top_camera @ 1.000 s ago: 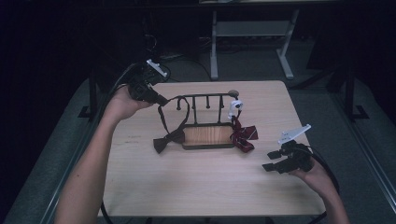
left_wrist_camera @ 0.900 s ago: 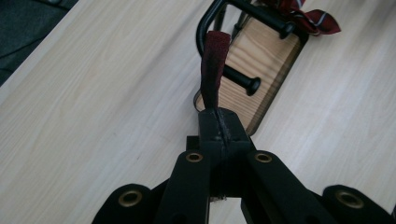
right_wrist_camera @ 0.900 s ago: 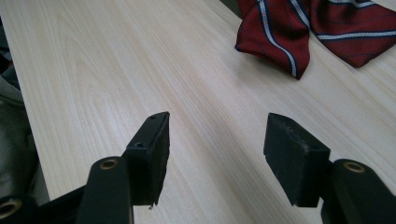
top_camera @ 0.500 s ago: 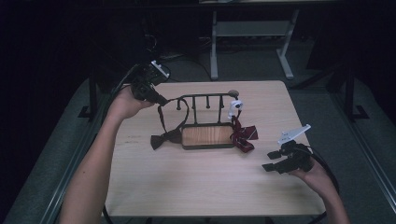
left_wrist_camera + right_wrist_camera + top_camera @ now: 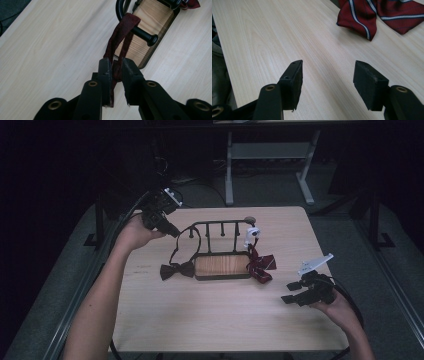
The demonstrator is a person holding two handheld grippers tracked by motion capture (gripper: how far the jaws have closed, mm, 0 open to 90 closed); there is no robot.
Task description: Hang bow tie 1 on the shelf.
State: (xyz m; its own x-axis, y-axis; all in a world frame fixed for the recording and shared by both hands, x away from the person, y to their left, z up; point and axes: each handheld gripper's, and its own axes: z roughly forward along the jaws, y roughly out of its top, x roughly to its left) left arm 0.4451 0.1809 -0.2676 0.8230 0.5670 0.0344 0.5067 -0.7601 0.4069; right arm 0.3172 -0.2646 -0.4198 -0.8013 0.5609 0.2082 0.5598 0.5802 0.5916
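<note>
- The left gripper is up at the far left of the desk, its jaws nearly together and pinching the dark red strap of a dark bow tie.
- The strap runs from that gripper over the left end of a black rack with a wooden base; the bow itself lies flat on the desk just left of the base.
- A red striped bow tie lies at the right end of the base, its band going up to a white tag on the rack.
- The right gripper rests low near the right edge of the desk, jaws set wide apart with nothing between them, well apart from the rack.
- Compared with a second ago, the left gripper has drawn slightly farther and to the left, and the strap looks a little tauter; the right gripper has not moved.
- The left gripper view shows the strap doubled and caught between the jaws of the left gripper, looped over a black peg above the wooden base; the high view is too small to tell this.
- The right gripper view shows the right gripper over bare desk, with the red striped bow tie beyond the jaws, its blue and white stripes plain.
</note>
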